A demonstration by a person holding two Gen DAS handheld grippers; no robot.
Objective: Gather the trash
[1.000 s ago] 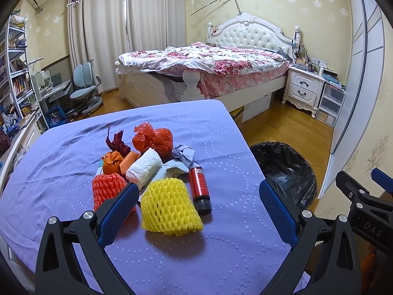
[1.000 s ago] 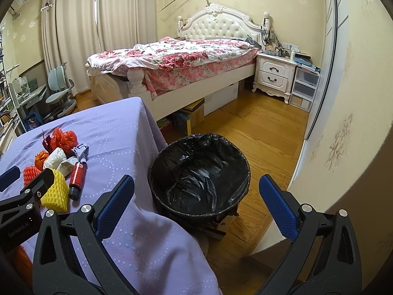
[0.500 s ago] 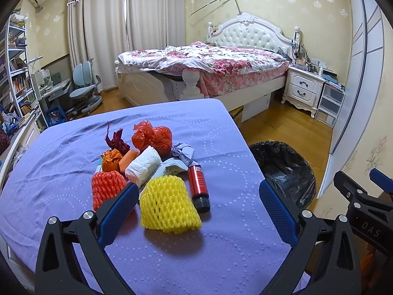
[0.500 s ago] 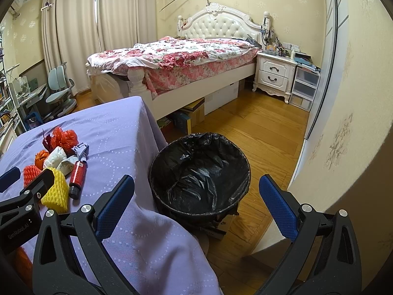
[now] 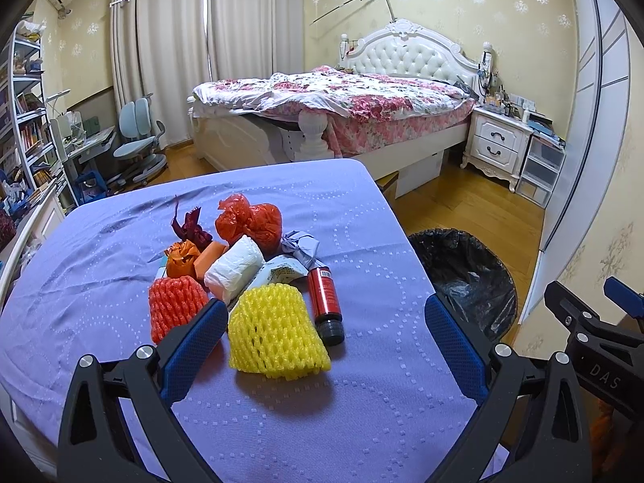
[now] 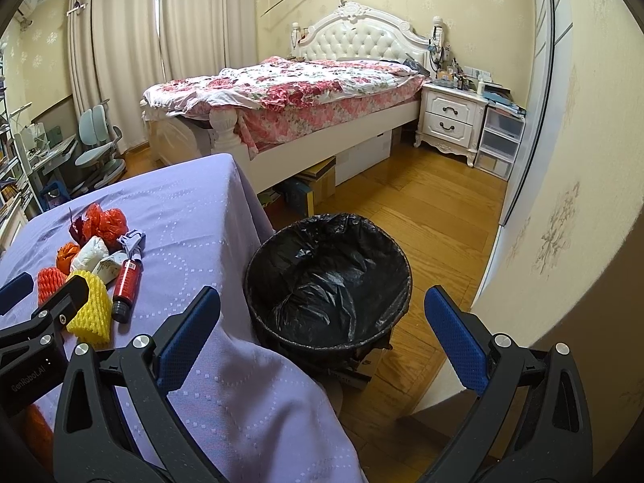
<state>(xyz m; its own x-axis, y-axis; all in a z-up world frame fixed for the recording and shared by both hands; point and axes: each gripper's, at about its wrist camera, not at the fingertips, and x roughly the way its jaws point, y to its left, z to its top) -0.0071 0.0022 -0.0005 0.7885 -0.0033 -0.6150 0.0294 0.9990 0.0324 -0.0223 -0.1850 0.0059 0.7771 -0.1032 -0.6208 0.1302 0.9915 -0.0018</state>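
Trash sits in one tight cluster near the middle of the purple tablecloth (image 5: 100, 265), well in from its edges. Your left gripper (image 5: 326, 342) is spread wide and holds nothing; the yellow foam net (image 5: 277, 334) lies between its blue pads, nearer the left one, and you cannot tell from this view whether that pad touches it. Just beside the net lie the red bottle (image 5: 325, 298) and the orange foam net (image 5: 175, 302), with the white paper wad (image 5: 235, 267) and the red plastic bag (image 5: 251, 223) farther back. Your right gripper (image 6: 322, 342) is also fully open and empty, off the tablecloth's right edge above the black-lined trash bin (image 6: 328, 281) on the floor.
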